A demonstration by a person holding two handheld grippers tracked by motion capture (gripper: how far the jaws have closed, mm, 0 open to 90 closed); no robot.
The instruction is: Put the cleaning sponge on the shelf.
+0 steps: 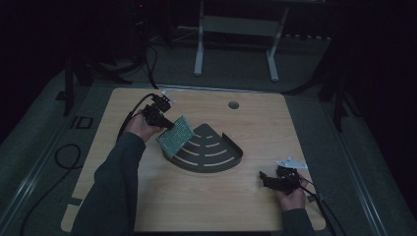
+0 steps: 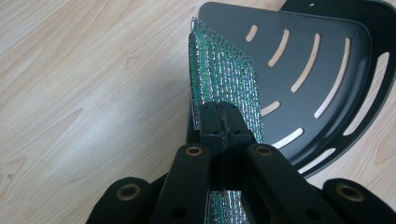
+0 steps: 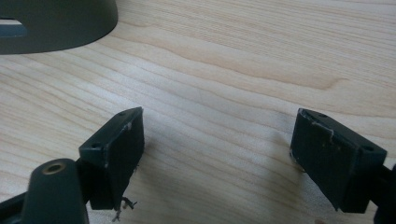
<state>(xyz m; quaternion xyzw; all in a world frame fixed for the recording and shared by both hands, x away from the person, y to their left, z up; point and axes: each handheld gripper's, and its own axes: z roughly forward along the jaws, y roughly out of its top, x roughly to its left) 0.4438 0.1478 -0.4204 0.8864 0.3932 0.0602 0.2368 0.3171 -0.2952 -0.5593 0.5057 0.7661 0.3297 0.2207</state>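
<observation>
Nearest the person, the right hand-held gripper (image 1: 265, 178) rests low over the bare desk (image 1: 206, 206) at the front right, its jaws standing wide apart with nothing between them; the right gripper view confirms open wood grain in the gap, and a few frayed threads hang from the edge of one pad. Further in, at the centre of the desk, lies a dark grey quarter-round tray (image 1: 211, 152) with curved slots cut through its floor and a low raised wall along its arc. At the tray's left edge the left hand-held gripper (image 1: 167, 124) is clamped on one edge of a green and silver mesh pad (image 1: 176, 136); in the left gripper view the jaws meet tightly across the pad's thin edge (image 2: 219, 79), and the pad stands tilted, its far portion over the tray's floor and its lower corner near the rim. Assessment: the pad appears light, thin and flexible, with a coarse woven surface that should resist slipping; it holds its flat shape in a single edge grip, so it has some stiffness but would probably bend under pressure. An edge pinch near the middle of one side, as at present, is judged adequate. The tray looks rigid and heavier, probably metal; its raised wall offers the obvious hold. Beyond, a round grommet hole (image 1: 233, 104) sits near the desk's far edge.
</observation>
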